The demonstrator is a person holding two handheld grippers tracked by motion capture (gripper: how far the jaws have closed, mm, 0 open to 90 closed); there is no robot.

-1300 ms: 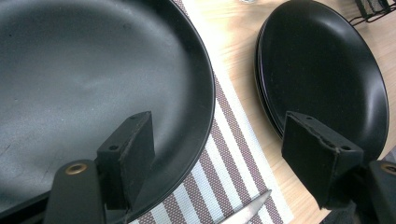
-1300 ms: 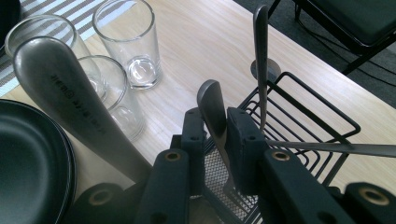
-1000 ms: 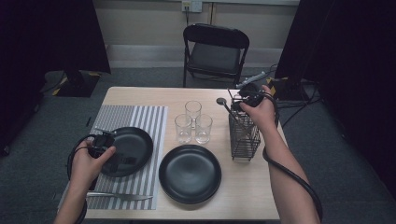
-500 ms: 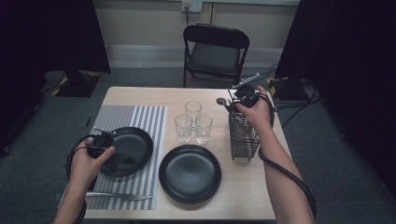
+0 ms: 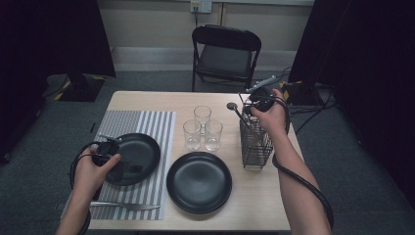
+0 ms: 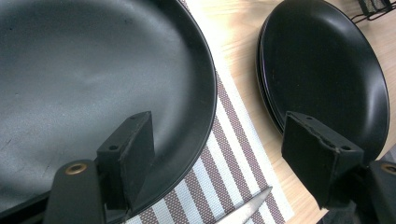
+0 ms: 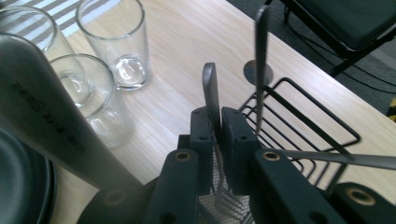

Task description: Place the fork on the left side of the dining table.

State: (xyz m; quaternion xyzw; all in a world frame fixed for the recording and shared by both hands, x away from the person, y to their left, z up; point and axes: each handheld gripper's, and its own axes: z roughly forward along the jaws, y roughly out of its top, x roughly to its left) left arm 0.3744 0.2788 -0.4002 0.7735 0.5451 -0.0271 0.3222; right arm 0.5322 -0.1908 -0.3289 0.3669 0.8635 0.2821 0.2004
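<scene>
Fork [image 7: 211,95] | handle pinched between right gripper [image 7: 219,126] jaws, just closing | over wire caddy [image 7: 299,121]

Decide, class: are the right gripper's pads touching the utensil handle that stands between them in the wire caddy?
Touching. The right gripper view shows the right gripper with both pads closed flat against the thin utensil handle, no gap on either side, above the wire caddy.

Overhead forward-down; two close (finger-mounted) views
</scene>
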